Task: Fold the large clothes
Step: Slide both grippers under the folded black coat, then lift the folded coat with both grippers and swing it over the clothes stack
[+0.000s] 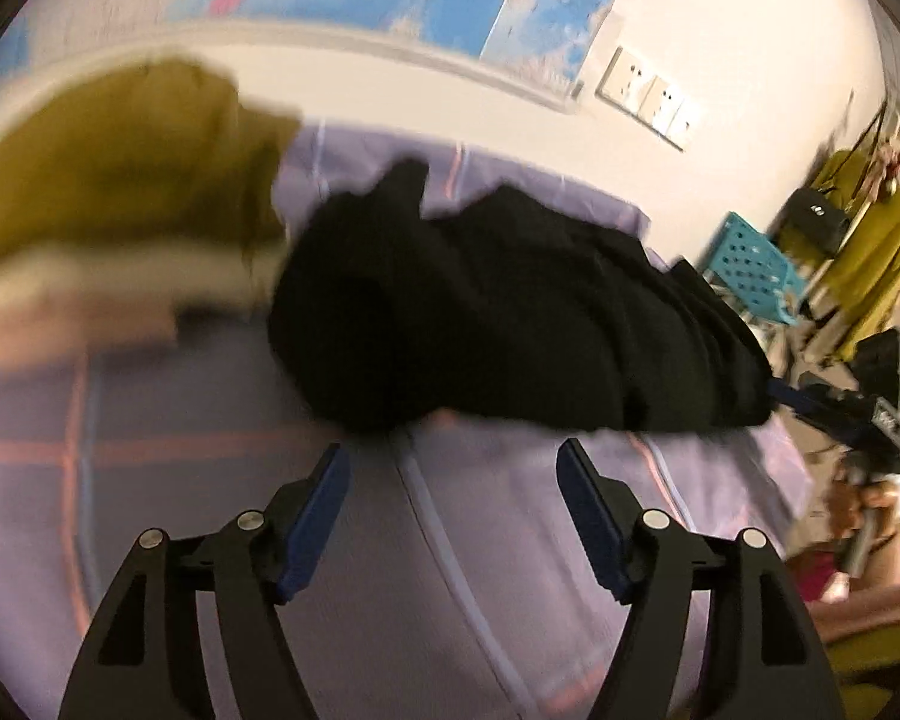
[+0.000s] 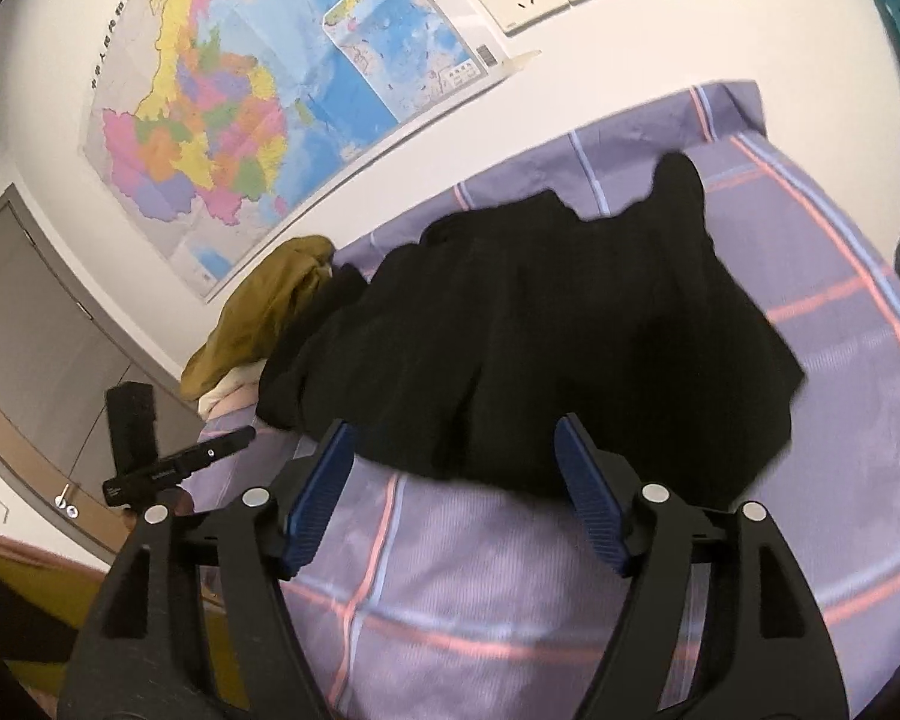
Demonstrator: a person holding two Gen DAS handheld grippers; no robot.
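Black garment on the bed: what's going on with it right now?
Both hand-held grippers, left and right, open, empty. Crumpled black fabric garment loose on purple checked bedsheet, unfolded. Olive-green cloth heap touching its far end.

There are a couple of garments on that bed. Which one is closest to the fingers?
The black garment: it lies spread on the checked bedsheet just ahead of both pairs of open fingers. The olive-green garment is bunched farther back, by the wall.

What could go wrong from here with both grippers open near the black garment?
1. The crumpled black garment lies bunched, so the right gripper may pinch several layers at its near hem.
2. The olive-green garment touches its far side and could drag along.
3. The left gripper view is blurred; its grasp may miss the edge.
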